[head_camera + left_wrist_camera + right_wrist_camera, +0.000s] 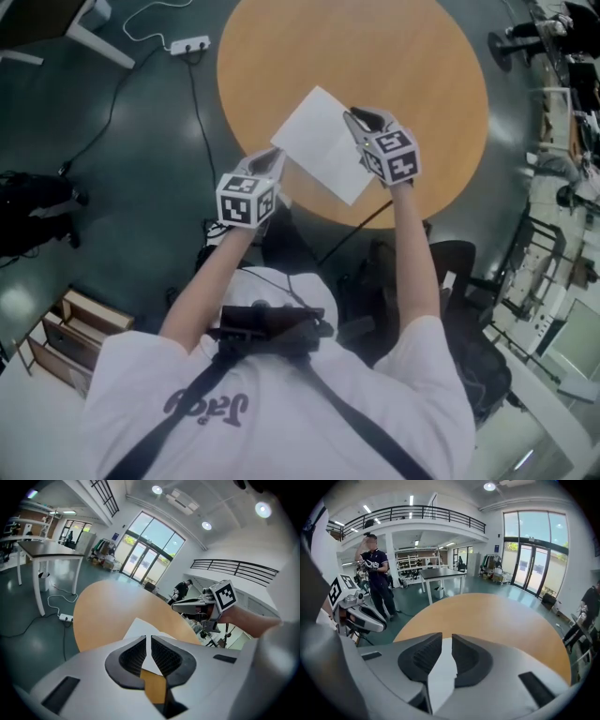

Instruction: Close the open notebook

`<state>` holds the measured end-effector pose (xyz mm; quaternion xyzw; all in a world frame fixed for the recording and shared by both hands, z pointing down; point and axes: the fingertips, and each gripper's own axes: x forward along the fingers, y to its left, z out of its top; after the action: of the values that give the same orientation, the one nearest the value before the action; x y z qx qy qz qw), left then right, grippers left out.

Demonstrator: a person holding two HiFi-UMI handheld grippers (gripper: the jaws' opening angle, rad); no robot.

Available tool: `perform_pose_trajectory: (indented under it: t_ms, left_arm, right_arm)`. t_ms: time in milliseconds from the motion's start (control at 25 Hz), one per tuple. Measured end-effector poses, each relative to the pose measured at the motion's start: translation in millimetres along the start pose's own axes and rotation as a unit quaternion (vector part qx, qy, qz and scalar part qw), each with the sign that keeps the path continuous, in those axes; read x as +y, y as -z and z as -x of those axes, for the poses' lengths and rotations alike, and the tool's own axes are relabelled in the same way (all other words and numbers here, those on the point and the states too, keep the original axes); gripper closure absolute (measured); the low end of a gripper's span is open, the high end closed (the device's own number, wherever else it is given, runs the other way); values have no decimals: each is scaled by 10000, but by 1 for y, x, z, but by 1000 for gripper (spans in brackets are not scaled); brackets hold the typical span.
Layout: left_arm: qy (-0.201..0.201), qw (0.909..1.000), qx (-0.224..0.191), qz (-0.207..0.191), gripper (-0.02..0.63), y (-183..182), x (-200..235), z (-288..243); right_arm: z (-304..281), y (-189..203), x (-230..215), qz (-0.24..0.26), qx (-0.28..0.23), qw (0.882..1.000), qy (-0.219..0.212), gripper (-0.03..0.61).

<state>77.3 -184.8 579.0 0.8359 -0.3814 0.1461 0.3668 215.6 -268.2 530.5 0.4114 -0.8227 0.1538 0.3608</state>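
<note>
A white notebook [323, 141] lies flat near the front edge of the round wooden table [375, 56], showing one plain white face. My left gripper [274, 155] hovers at its left corner, the jaws together with only a thin slit and nothing held. In the left gripper view the notebook [140, 627] lies just ahead of that gripper [149, 641]. My right gripper [356, 117] sits over the notebook's right edge. In its own view this gripper [446, 637] has its jaws slightly parted, and the white cover [443, 667] shows through the gap below, not pinched.
On the floor left of the table lie a power strip [190, 44] and its cable. A dark chair [450, 262] stands at the table's near right. Wooden boxes [75, 328] sit at lower left. Behind the table are a person [375, 573] and a desk [440, 573].
</note>
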Motion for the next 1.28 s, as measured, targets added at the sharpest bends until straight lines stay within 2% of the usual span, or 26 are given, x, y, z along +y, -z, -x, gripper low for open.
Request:
perform_pose_trajectory:
  t_ms: [160, 320, 480, 560, 640, 840, 1040, 1200, 1280]
  left_arm:
    - [-144, 9991, 167, 375, 587, 15, 7, -15]
    - [-259, 9958, 309, 825, 540, 32, 14, -28]
    - [-338, 9895, 528, 1304, 452, 55, 13, -39]
    - [-344, 9849, 655, 1563, 392, 66, 14, -44]
    - [-355, 9793, 674, 1876, 360, 73, 15, -49]
    - [-553, 9692, 625, 2318, 357, 83, 18, -58]
    - [-743, 9604, 716, 2589, 357, 94, 23, -66]
    - [-834, 9582, 652, 2657, 357, 92, 26, -73]
    - [-845, 9581, 591, 2673, 357, 88, 28, -77]
  right_arm:
    - [-28, 17, -17, 157, 385, 9988, -275, 437]
    - [-58, 37, -27, 253, 729, 9949, -652, 410]
    - [-85, 59, -36, 329, 1167, 9875, -1002, 380]
    - [-98, 69, -37, 343, 1374, 9829, -1174, 370]
    - [-110, 77, -41, 341, 1569, 9789, -1263, 359]
    - [-126, 88, -49, 372, 1834, 9739, -1285, 348]
    - [-134, 88, -51, 138, 1749, 9758, -1306, 350]
    - [-133, 89, -47, 208, 1716, 9754, -1366, 362]
    - [-134, 88, -44, 195, 1688, 9754, -1406, 397]
